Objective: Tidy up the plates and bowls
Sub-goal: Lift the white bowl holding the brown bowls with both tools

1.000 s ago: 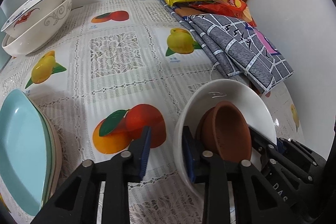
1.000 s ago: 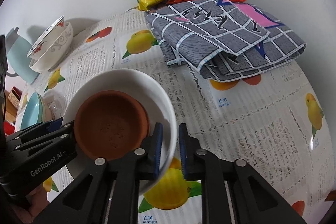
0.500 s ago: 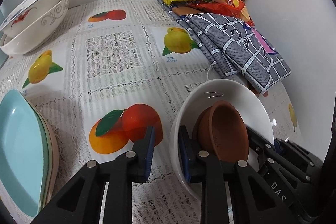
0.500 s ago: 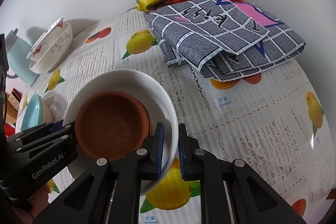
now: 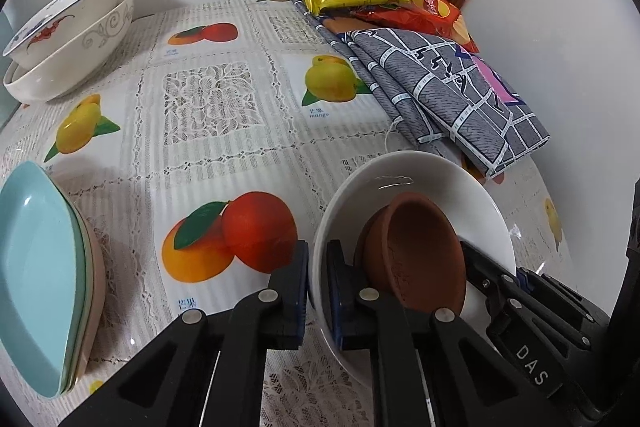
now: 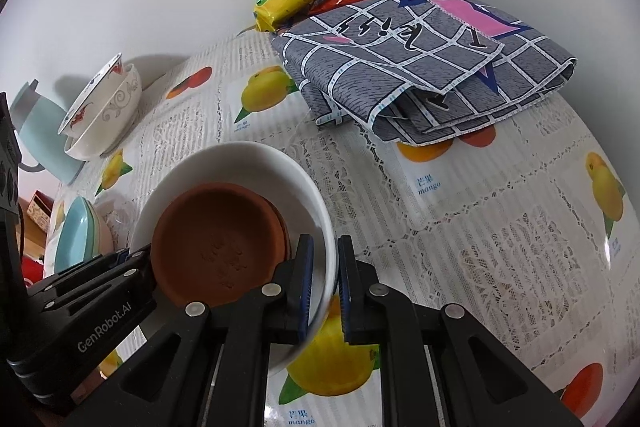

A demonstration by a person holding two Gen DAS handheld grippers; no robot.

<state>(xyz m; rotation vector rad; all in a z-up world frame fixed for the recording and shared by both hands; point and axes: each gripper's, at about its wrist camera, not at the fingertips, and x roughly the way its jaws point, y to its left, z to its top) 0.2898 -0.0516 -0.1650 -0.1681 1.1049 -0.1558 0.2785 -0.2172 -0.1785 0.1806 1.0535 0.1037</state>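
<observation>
Bowl of white china (image 5: 424, 183) with a terracotta saucer (image 5: 416, 251) inside sits low between my two grippers on the fruit-print tablecloth (image 5: 208, 107). My left gripper (image 5: 318, 291) has just closed onto its near-left rim, one pad inside, one outside; my right gripper (image 6: 322, 287) clamps the opposite rim the same way. Both hands are equally near, so I judge the lift goes straight up, toward the nested patterned bowls (image 5: 68, 59) far left

Your white bowl (image 5: 420, 183) holds nested terracotta saucers (image 5: 420, 251), tilted; stacked patterned bowls (image 5: 68, 39) lean at the table's far edge, pastel plates (image 5: 36, 267) piled beside
</observation>
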